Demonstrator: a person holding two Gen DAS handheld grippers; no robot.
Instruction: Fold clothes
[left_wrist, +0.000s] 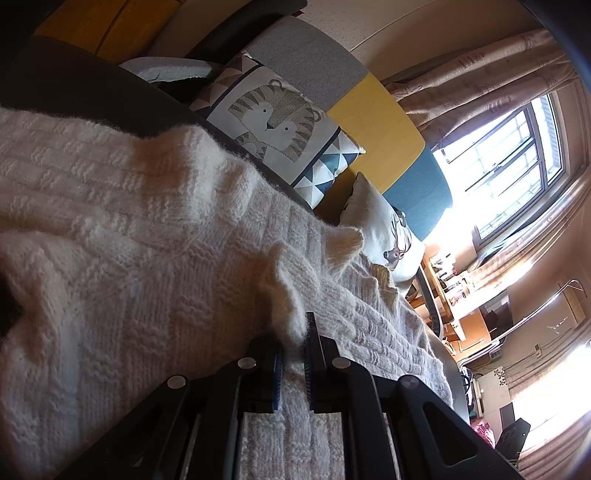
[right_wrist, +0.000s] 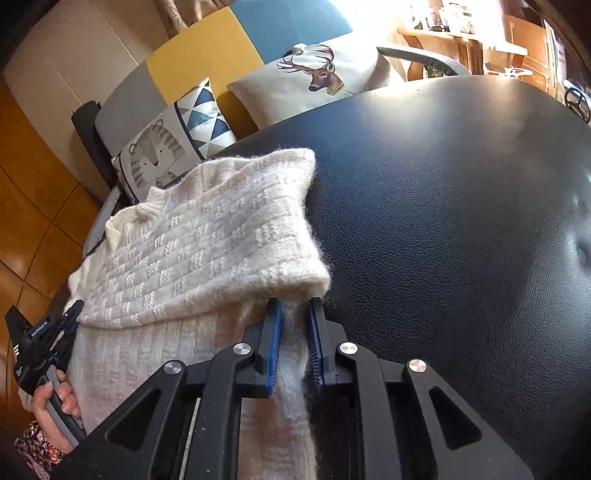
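Cream fluffy knitted sweater (right_wrist: 207, 240) lies folded over on the black leather surface (right_wrist: 461, 221), left part of it. Right tongs (right_wrist: 295, 325) clamp its near right edge, knit pinched between the blue pads. Left tongs (left_wrist: 293, 345) grip a fold at the sweater's left side. Tiger-print cushion (right_wrist: 159, 155) sits beyond.
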